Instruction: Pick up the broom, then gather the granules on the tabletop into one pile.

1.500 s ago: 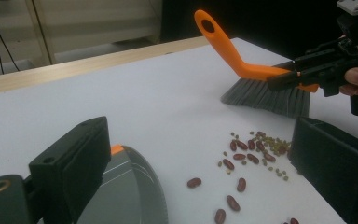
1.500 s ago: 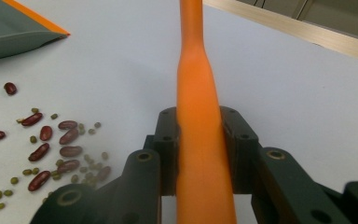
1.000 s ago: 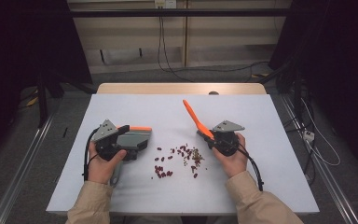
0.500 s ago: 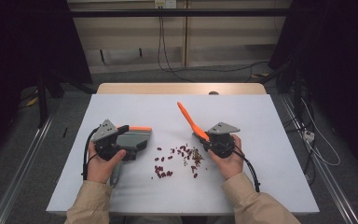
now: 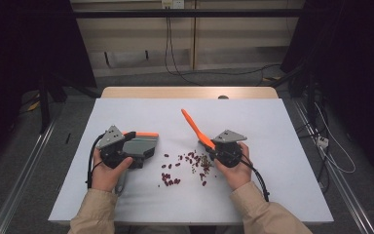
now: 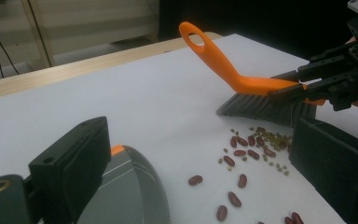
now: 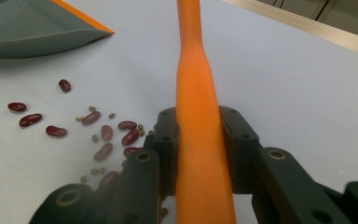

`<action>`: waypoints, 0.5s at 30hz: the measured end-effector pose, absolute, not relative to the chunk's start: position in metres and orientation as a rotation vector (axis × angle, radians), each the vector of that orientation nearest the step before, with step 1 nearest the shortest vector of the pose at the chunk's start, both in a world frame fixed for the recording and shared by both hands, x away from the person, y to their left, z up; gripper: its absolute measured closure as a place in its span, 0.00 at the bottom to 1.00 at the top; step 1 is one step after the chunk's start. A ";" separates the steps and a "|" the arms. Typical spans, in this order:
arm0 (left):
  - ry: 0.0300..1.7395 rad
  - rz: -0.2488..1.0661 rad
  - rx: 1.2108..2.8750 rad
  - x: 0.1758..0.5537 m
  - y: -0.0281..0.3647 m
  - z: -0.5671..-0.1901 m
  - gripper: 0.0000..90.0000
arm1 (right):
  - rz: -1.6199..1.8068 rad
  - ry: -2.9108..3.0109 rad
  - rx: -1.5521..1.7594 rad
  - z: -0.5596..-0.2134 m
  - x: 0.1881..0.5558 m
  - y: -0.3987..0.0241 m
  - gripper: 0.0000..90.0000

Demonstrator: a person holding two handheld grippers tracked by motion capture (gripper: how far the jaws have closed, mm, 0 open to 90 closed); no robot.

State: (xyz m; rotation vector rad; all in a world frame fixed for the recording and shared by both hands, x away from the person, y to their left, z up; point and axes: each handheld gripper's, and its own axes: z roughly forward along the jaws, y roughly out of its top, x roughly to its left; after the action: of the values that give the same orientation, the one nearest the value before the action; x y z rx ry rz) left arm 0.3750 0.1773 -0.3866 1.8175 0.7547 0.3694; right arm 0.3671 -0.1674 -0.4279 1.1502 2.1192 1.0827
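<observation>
Scattered red beans [image 5: 175,168] between grey dustpan [image 5: 139,145] and orange brush [image 5: 197,129]; right gripper [image 5: 212,148] fingers clamp brush; left gripper [image 5: 126,153] fingers grip dustpan; white table [image 5: 272,126]

Orange brush [image 6: 242,84] over scattered beans [image 6: 249,144]

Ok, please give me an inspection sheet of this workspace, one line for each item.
Surface: white table, flat, wooden strip at the far edge.
Job's things: orange brush; grey dustpan; red beans and small green ones loose between them.
Clutter: nothing seen.
Grippers: right gripper shut on the brush handle, bristles down by the beans; left gripper holds the dustpan flat on the table.
Cables: black cable trails from each gripper; wires on the floor behind.
Surroundings: dark curtains, metal rails on both sides.
</observation>
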 end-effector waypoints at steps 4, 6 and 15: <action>0.761 0.362 1.816 0.376 0.180 -0.389 0.06 | 1.088 2.120 1.155 -0.428 0.368 -0.168 0.78; 0.763 0.362 1.819 0.376 0.180 -0.390 0.06 | 1.093 2.121 1.152 -0.428 0.369 -0.167 0.78; 0.772 0.365 1.810 0.377 0.183 -0.389 0.06 | 1.108 2.122 1.158 -0.428 0.368 -0.170 0.78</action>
State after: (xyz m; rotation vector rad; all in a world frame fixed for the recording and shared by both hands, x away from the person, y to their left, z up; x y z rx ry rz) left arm 0.3765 0.1831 -0.3889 1.8096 0.7725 0.3651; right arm 0.3683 -0.1699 -0.4277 1.1581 2.1224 1.1077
